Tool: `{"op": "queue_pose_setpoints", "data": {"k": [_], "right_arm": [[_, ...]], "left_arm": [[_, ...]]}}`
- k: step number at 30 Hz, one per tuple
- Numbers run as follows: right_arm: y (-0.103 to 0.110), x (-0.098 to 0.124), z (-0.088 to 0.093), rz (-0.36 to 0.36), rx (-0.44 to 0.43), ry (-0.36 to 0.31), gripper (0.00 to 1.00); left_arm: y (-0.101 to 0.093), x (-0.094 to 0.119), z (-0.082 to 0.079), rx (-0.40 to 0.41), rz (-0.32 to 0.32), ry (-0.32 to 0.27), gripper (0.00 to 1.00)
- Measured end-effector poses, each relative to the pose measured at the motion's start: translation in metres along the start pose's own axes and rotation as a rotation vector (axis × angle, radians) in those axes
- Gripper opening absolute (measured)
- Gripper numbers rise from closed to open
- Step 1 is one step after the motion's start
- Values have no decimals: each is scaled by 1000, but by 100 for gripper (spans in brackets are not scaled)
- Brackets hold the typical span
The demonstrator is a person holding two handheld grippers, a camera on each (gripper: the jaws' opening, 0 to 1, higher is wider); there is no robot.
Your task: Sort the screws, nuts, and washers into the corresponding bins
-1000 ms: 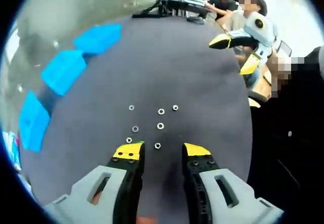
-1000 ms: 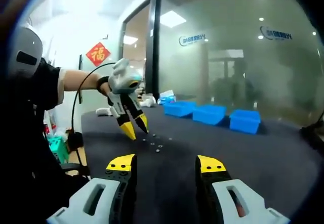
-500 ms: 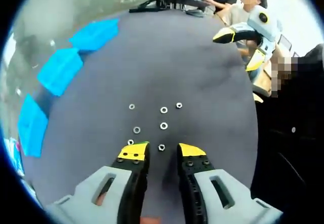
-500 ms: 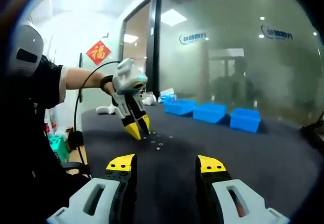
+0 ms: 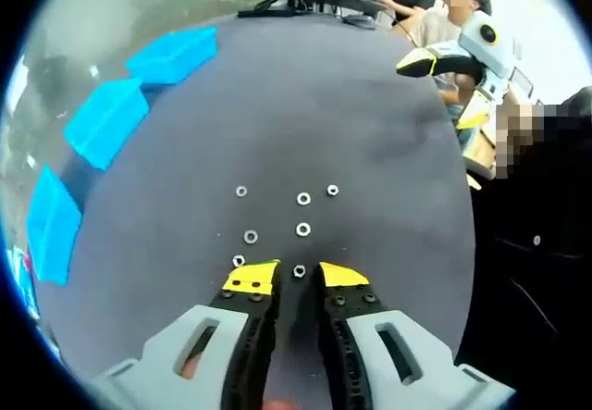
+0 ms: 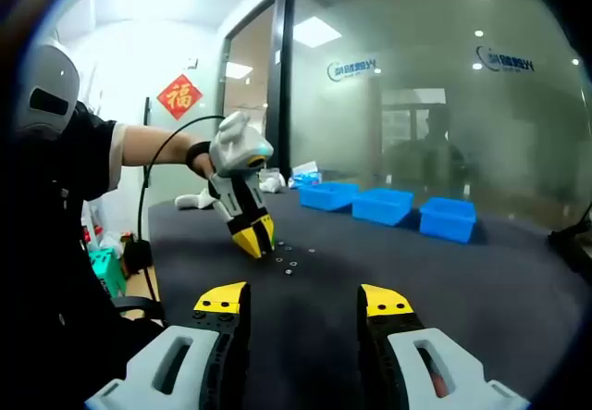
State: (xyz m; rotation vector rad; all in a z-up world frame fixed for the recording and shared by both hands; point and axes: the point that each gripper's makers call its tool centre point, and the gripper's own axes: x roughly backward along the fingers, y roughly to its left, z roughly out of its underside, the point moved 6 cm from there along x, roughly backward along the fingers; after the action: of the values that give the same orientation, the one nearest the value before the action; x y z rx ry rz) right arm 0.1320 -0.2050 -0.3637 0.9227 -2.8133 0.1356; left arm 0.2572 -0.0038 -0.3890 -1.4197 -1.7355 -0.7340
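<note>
Low in the left gripper view, the left gripper (image 5: 298, 278) has its jaws nearly closed around a nut (image 5: 299, 270) on the grey table (image 5: 370, 123). Five more nuts (image 5: 303, 199) lie just above; three blue bins (image 5: 106, 121) sit upper left. The right gripper (image 6: 305, 300) hovers wide open, empty.

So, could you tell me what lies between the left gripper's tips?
In the left gripper view, one small nut sits on the dark table between the left gripper tips.
</note>
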Motion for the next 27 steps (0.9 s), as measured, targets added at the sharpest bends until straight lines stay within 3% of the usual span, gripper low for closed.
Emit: {"op": "queue_pose_setpoints", "data": {"k": [15, 27], "right_arm": [[1, -2, -1, -2, 3, 0, 43], [-2, -2, 0, 4, 9, 7, 43]], "left_arm": [[-4, 1, 5, 32, -4, -45, 6], [-1, 24, 13, 141, -49, -257, 3]]}}
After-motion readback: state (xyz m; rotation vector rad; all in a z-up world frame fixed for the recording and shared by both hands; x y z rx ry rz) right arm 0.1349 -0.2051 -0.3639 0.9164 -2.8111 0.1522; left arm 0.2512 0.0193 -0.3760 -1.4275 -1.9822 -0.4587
